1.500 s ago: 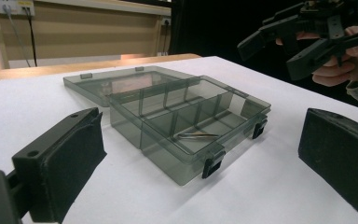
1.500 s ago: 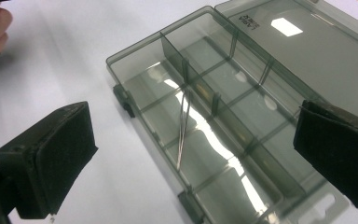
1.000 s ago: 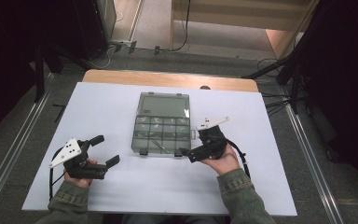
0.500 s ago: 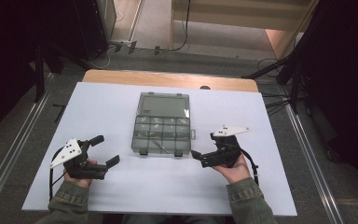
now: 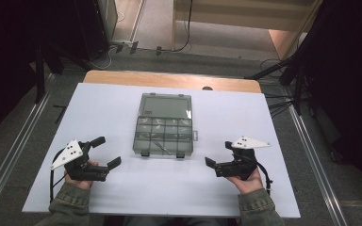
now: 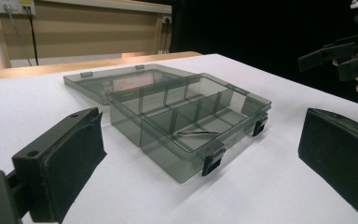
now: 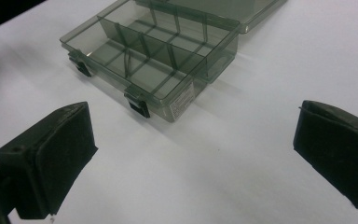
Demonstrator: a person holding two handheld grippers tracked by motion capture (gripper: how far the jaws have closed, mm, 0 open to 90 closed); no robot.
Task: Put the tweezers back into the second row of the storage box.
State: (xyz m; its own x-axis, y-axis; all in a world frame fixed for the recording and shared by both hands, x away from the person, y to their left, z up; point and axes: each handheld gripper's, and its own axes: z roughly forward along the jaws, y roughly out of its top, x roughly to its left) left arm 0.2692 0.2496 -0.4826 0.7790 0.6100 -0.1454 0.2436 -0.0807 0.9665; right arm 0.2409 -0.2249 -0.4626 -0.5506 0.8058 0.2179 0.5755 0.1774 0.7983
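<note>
A smoky transparent compartment box (image 5: 165, 126) is lying open at the middle of the white bench (image 5: 226, 197), its lid (image 5: 166, 106) folded flat behind it — a thin metal pin (image 6: 196, 133) is resting in one front compartment. The left tool (image 5: 104, 151) is hovering left of the box, jaws spread wide and holding nothing. The right tool (image 5: 219, 154) is hovering right of the box — likewise wide and empty.

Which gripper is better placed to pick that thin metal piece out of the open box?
Probably the left gripper: in its view the metal piece lies in a front compartment of the box right between its open jaws. The right gripper is equally near.
</note>
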